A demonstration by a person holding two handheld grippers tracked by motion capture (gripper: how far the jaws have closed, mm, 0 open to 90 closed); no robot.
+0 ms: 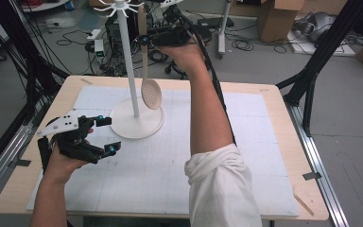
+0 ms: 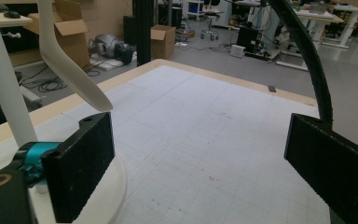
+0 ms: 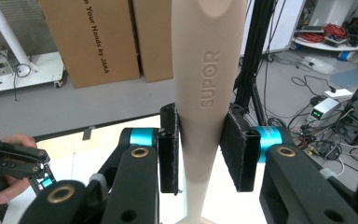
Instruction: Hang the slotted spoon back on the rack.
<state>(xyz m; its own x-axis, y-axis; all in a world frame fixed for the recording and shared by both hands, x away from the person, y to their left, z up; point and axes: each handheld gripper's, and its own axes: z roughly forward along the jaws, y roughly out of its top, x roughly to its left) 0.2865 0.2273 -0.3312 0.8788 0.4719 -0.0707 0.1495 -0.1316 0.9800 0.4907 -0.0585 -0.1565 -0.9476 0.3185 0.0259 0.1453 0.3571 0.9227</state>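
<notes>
Right jaws clamp the skimmer (image 3: 205,93); left jaws apart above the gridded mat (image 1: 170,165).

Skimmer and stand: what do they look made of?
Skimmer: likely matte cream plastic or nylon; its handle, clamped in the right tool, bears moulded SUPOR lettering. Stand: smooth white pole and round base, probably painted metal or plastic; can't tell which.

Grey floor (image 1: 264,66) strewn with black cables (image 1: 246,45) | cardboard boxes (image 1: 279,19) at far side | black frame posts (image 1: 321,52) right | wooden surface (image 1: 283,142) under white gridded mat (image 1: 160,170)
</notes>
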